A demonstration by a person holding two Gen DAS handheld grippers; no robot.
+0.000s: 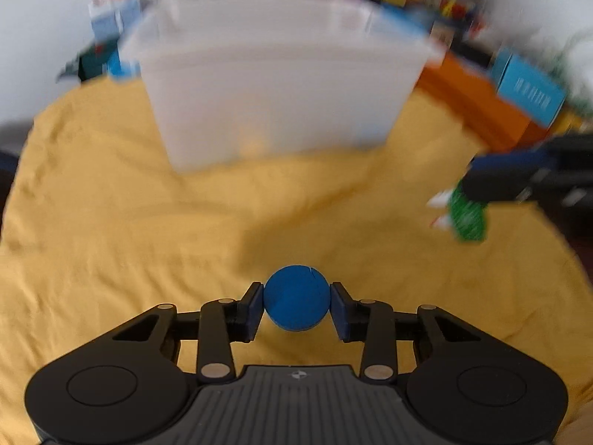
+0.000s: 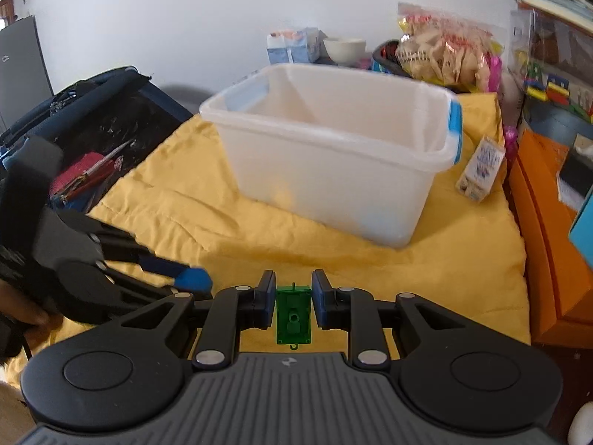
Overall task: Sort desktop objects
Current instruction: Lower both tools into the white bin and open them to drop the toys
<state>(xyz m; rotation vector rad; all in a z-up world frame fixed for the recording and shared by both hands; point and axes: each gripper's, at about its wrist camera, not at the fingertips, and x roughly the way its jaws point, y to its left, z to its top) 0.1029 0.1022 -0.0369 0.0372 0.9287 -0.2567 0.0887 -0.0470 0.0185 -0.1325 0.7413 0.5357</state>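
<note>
Between left tongs (image 1: 296, 309), blue ball (image 1: 296, 296); right tongs (image 2: 294, 304) clamp green toy (image 2: 293, 315).

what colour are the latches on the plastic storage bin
Light blue, on a translucent white storage bin; the latches show best in the right wrist view.

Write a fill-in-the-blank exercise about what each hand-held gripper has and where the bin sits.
1. The left hand-held gripper has a blue ____ between its pads.
2. The right hand-held gripper holds a small toy coloured ____.
3. The white plastic bin stands on a ____ cloth.

Missing words: ball; green; yellow
</note>
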